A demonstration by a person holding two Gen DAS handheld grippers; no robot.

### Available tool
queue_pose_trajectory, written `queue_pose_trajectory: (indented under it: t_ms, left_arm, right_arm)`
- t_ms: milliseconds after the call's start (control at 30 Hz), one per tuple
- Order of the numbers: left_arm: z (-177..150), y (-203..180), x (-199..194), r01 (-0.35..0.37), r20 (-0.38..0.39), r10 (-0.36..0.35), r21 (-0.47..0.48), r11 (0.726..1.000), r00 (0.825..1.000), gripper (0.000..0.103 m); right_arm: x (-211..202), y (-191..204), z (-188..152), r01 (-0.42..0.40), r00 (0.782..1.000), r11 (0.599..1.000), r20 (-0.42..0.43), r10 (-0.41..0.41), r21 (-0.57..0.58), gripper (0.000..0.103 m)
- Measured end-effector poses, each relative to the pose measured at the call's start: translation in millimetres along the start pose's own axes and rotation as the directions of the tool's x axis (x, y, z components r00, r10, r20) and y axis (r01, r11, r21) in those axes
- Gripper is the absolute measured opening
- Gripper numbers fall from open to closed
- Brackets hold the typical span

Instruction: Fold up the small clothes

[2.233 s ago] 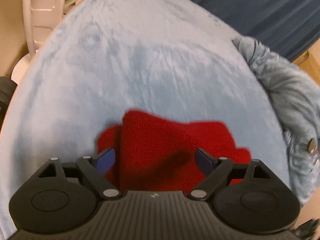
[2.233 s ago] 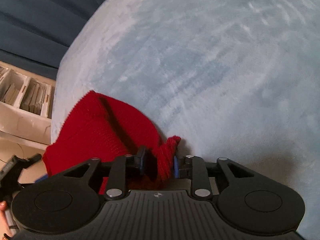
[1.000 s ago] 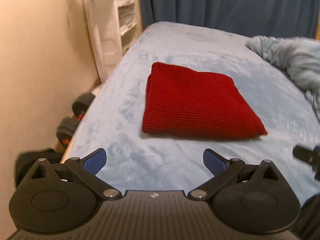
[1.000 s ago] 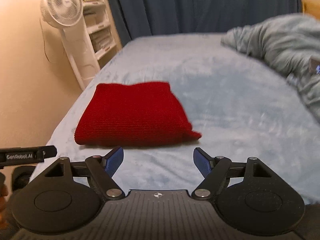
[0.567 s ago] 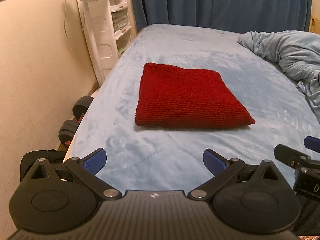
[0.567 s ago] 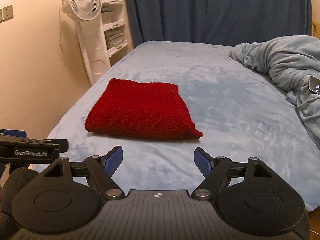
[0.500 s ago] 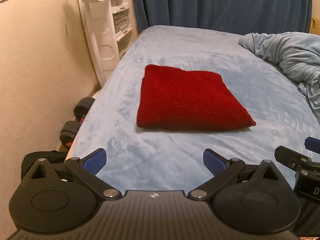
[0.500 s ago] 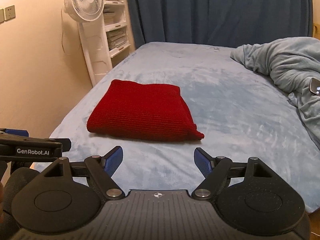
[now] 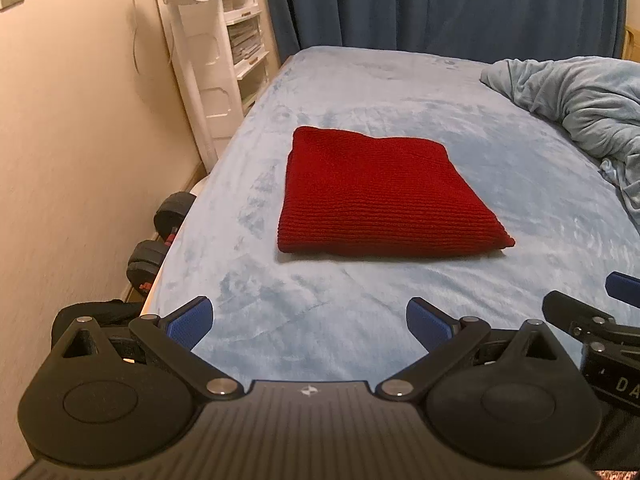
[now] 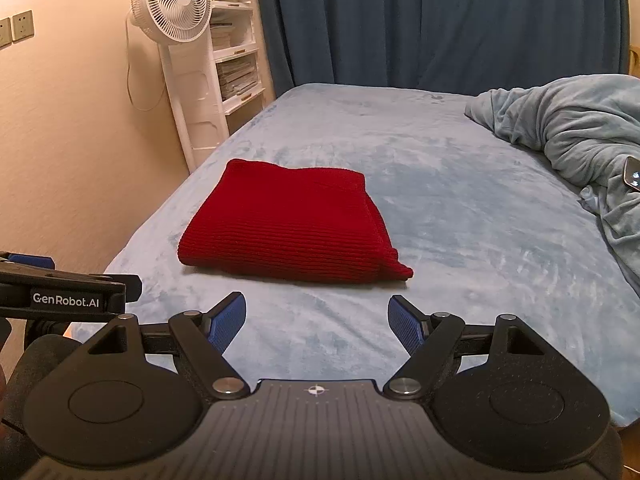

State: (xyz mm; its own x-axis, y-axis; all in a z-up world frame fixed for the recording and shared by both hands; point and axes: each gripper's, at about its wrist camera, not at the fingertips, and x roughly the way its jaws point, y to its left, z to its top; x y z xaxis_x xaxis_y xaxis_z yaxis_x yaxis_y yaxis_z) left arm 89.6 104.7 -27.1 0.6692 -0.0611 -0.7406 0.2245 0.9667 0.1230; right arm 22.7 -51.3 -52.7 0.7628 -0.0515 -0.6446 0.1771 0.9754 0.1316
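Observation:
A red knitted garment [image 9: 380,196] lies folded into a neat rectangle on the light blue bed [image 9: 360,312]; it also shows in the right wrist view [image 10: 292,224]. My left gripper [image 9: 308,320] is open and empty, held back from the garment near the bed's front edge. My right gripper [image 10: 318,322] is open and empty, also held back from the garment. The right gripper's fingers [image 9: 580,316] show at the right edge of the left wrist view. The left gripper's side [image 10: 64,288] shows at the left of the right wrist view.
A crumpled blue blanket [image 10: 580,128] lies at the bed's right with a phone [image 10: 632,174] on it. A white fan [image 10: 172,0] and white shelves [image 10: 236,60] stand at the left by the wall. Dumbbells [image 9: 160,240] lie on the floor. Dark blue curtains [image 10: 440,20] hang behind.
Both grippers have let go of the red garment and drawn back from it. It now lies folded on the bed. Over the last half second the views barely shift.

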Motion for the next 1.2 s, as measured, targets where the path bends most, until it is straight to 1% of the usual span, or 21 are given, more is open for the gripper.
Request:
queue_pose_trajectory:
  t_ms: [433, 633, 1200]
  left_arm:
    - [-0.2, -0.2, -3.1, -0.004, 0.004, 0.004, -0.002, 1.000, 1.000, 0.103]
    - [-0.7, 0.5, -4.7, 0.009, 0.007, -0.009, -0.006, 1.000, 1.000, 0.103]
    - [-0.7, -3.4, -8.5, 0.001, 0.020, -0.002, 0.012, 1.000, 1.000, 0.103]
  right_arm:
    - [-1.5, 2.5, -1.2, -0.005, 1.000, 1.000, 0.004, 0.005, -0.016, 0.079]
    - [-1.6, 2.6, -1.3, -0.004, 1.000, 1.000, 0.002, 0.004, -0.016, 0.079]
    - [-1.7, 3.4, -1.6, -0.009, 1.000, 1.000, 0.001, 0.009, -0.019, 0.079]
